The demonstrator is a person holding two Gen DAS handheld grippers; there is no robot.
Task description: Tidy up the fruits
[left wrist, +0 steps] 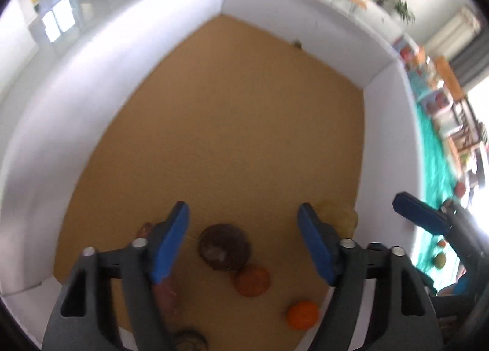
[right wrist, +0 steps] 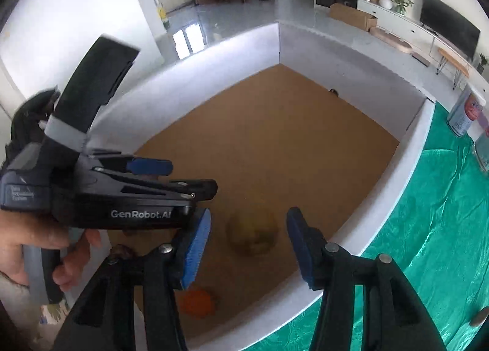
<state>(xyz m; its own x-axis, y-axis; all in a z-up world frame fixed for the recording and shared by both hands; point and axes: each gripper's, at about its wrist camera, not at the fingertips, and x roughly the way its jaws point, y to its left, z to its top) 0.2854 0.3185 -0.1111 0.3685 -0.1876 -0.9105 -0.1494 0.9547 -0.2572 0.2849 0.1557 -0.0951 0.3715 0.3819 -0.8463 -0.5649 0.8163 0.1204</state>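
Hovering left claw, bin walls wide apart

From my left view, the white-walled box has its brown floor open toward the far corners; I could pass there freely. The near edge is crowded: a dark round fruit, a reddish fruit touching it, an orange fruit, and a pale fruit against the right wall. The left gripper blocks the left side.
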